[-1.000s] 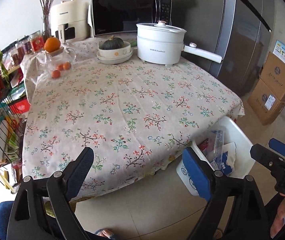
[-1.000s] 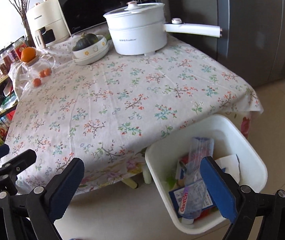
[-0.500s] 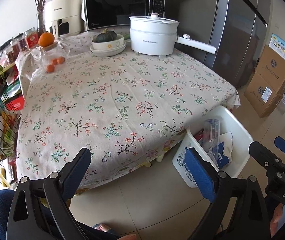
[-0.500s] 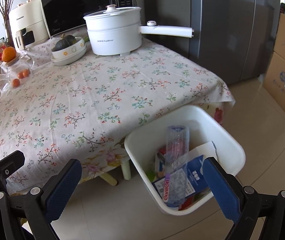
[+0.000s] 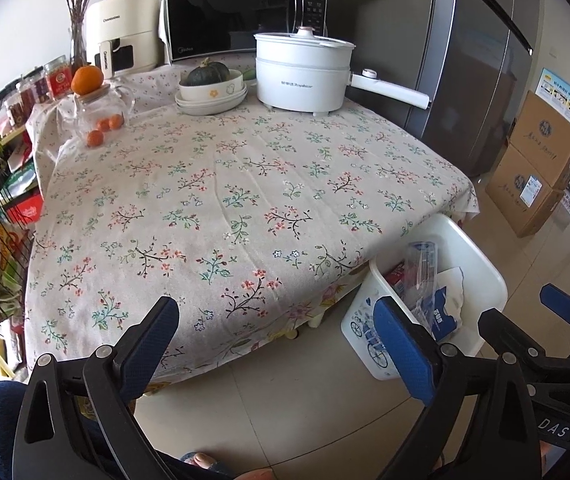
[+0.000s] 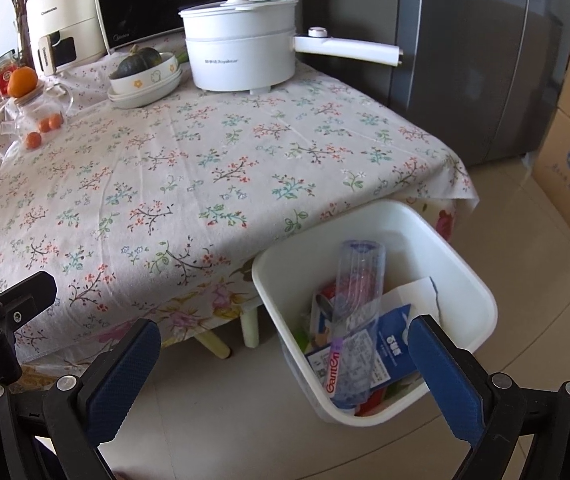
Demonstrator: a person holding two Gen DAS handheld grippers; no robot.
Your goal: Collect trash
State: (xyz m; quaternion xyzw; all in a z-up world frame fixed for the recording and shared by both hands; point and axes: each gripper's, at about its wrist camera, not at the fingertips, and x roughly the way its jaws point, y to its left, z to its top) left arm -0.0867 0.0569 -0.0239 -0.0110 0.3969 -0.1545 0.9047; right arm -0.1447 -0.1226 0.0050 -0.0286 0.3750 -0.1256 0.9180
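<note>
Since the earlier frames both cameras have been drawn back from the table, so that more tiled floor is seen under the jaws and the white bin (image 6: pixel 481 292) has slid from the lower edge toward the middle of the right wrist view. Nearest, the left gripper (image 5: pixel 277 340) is held with its blue pads (image 5: pixel 149 344) wide apart and nothing between them; the right gripper (image 6: pixel 285 380) is likewise spread wide and empty (its last widening is too slight to count as motion). Just beyond the right gripper's jaws the bin is found on the floor, tucked against the table's near right corner, and the trash is already inside it: a clear plastic bottle (image 6: pixel 355 308) lying with its long axis from the far rim down toward the near wall, a blue packet (image 6: pixel 393 350) and a torn white paper (image 6: pixel 421 292) beside it. The bin lies ahead and to the right of the left gripper but almost straight under the right one, so the right hand is judged the nearer. Farther off, the floral tablecloth (image 5: pixel 245 184) appears bare of litter; only a bowl with a squash (image 5: pixel 211 84), a white electric pot (image 5: pixel 305 76) and a glass jar with oranges (image 5: pixel 99 112) are seen at its far edge. Collection looks complete.
</note>
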